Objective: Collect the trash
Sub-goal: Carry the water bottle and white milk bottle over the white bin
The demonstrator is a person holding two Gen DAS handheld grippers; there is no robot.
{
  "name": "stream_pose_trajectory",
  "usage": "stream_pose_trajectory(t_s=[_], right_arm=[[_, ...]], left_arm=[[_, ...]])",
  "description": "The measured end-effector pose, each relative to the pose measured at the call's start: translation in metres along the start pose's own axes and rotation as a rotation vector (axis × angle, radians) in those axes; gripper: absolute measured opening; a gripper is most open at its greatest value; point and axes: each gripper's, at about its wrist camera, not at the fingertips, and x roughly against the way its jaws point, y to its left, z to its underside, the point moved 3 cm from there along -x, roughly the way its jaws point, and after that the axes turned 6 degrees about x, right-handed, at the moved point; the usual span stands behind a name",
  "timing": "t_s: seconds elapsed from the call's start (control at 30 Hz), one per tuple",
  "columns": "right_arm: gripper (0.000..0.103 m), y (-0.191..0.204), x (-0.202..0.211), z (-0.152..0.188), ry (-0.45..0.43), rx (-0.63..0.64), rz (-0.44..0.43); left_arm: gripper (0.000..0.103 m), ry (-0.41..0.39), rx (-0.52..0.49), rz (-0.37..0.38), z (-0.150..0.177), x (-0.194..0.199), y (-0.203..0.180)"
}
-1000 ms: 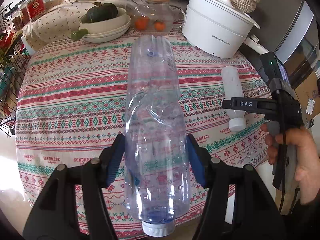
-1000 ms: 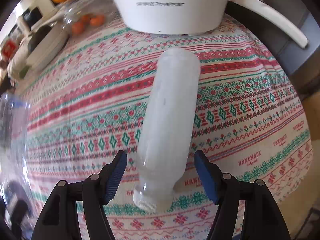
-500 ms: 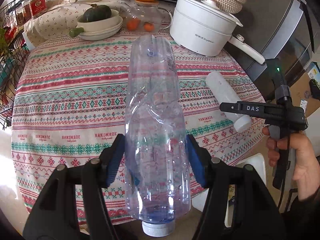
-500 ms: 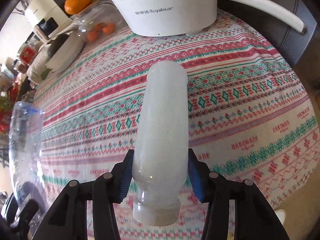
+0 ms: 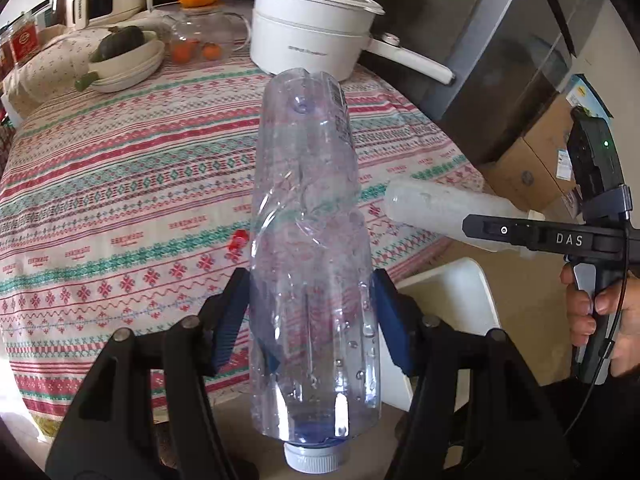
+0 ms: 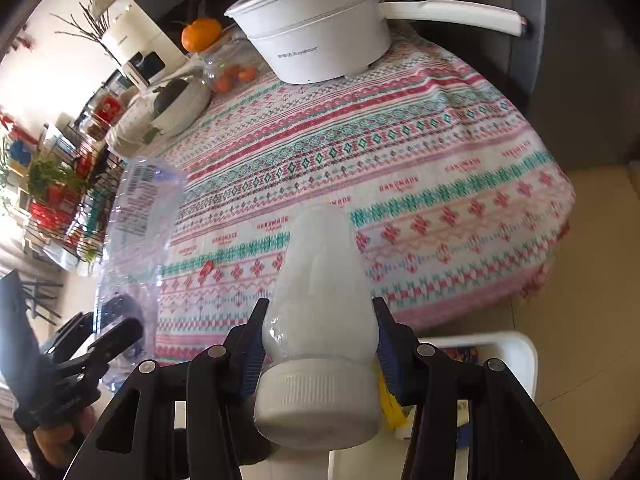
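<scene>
My left gripper is shut on a crushed clear plastic bottle, cap toward the camera, held above the table's near edge. My right gripper is shut on a white frosted bottle, cap toward the camera, also lifted off the table. In the left wrist view the white bottle and the right gripper are at the right. In the right wrist view the clear bottle and the left gripper are at the left. A small red scrap lies on the tablecloth.
A white bin stands on the floor below the table edge, also in the left wrist view. At the table's far side are a white electric pot, a glass jar with oranges and stacked bowls. Cardboard boxes stand at the right.
My right gripper closed on the white bottle and lifted it off the table. Both grippers pulled back from the table toward the bin with their bottles.
</scene>
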Motion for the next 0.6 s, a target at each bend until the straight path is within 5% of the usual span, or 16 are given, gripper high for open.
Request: stream_pose_trajectory(t_s=[0.3,0.6], right_arm=[[0.05,-0.03,0.038,0.044,-0.038,-0.032,-0.047],[0.05,-0.101,0.058,0.079,-0.043,-0.11,0.026]], left_arm=[[0.063,0.103,-0.171,0.117,0.03,-0.015,-0.065],[0.063,0.363,-0.302,0.139,0.089,-0.072,-0.114]])
